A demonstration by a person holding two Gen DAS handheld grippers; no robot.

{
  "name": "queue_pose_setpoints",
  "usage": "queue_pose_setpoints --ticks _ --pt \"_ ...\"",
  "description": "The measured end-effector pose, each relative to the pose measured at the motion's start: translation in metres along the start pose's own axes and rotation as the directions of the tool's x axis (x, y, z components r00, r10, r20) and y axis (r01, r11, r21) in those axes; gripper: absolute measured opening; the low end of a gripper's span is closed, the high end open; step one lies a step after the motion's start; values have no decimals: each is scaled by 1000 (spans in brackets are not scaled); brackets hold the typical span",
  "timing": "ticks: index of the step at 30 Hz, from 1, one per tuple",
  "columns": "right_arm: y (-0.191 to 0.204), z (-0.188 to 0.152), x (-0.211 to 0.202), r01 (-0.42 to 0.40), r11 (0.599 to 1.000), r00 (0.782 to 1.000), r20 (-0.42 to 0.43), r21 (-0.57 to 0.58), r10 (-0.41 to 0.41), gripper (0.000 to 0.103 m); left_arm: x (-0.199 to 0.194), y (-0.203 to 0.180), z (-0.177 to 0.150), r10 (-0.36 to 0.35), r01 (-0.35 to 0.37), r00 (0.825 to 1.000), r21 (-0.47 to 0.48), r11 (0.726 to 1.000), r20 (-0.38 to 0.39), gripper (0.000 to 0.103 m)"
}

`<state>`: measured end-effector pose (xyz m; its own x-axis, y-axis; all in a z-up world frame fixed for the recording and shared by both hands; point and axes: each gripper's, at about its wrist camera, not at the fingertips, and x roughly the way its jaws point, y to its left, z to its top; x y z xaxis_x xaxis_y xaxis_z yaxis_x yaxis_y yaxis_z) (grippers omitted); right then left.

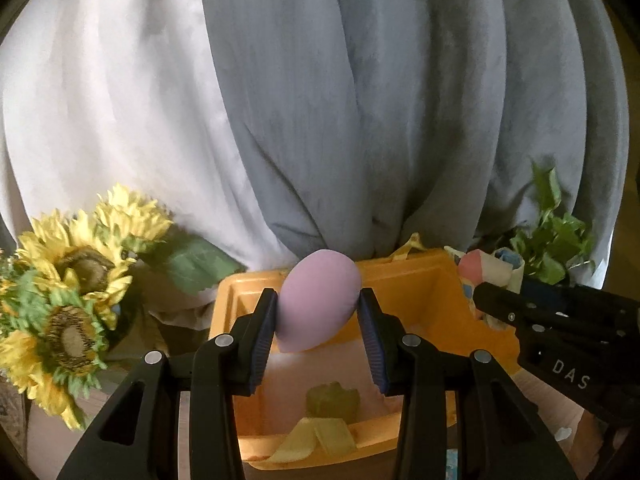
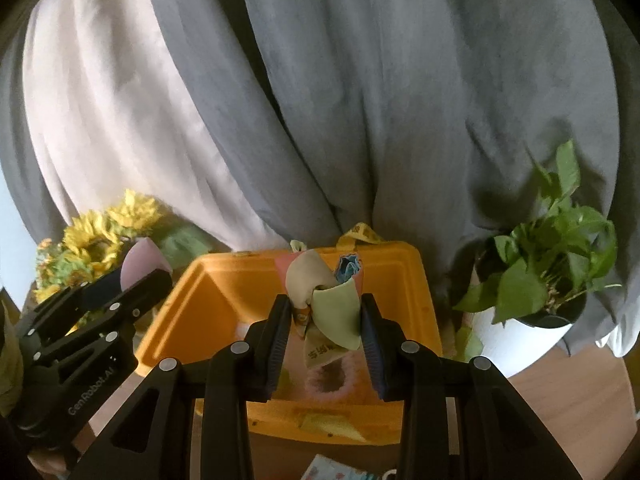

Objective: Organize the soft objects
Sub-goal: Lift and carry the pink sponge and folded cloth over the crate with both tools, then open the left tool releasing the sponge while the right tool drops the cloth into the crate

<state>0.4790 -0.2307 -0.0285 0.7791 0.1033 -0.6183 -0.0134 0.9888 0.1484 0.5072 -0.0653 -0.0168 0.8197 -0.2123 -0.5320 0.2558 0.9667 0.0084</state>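
My left gripper [image 1: 318, 312] is shut on a lilac egg-shaped sponge [image 1: 316, 304] and holds it above the orange bin [image 1: 448, 292]. It also shows at the left of the right wrist view, with the sponge's tip [image 2: 142, 266] sticking out. My right gripper [image 2: 326, 320] is shut on a bundle of soft cloths [image 2: 332, 308], cream, pale green and pink, above the same bin [image 2: 404, 280]. That gripper enters the left wrist view from the right, with the cloth bundle [image 1: 486, 268] at its tip.
The bin holds a pink cloth, a green piece [image 1: 332, 400] and a pink fuzzy ring [image 2: 326, 376]. Sunflowers [image 1: 72, 292] stand left of the bin, a potted green plant [image 2: 536, 280] in a white pot right. Grey and white curtains [image 2: 360, 100] hang behind.
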Motion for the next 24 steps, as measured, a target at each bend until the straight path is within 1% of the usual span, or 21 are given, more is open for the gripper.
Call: queue_pose_setpoints --ticks 7,13,18,24 --pt "-7 3 32 22 1000 997 -70 -3 -22 36 34 2 0 -9 9 996 0 1000 -92 41" --pt "-11 2 56 31 1000 990 -135 2 -30 36 61 0 -1 -18 21 985 15 1000 -174 41" --pt "-14 1 72 40 999 982 -185 2 -39 36 78 -1 -3 -9 15 977 27 1000 -211 41" --pt "-15 -1 86 41 999 975 -220 -6 -41 37 91 -4 -7 -7 17 969 42 999 -247 42"
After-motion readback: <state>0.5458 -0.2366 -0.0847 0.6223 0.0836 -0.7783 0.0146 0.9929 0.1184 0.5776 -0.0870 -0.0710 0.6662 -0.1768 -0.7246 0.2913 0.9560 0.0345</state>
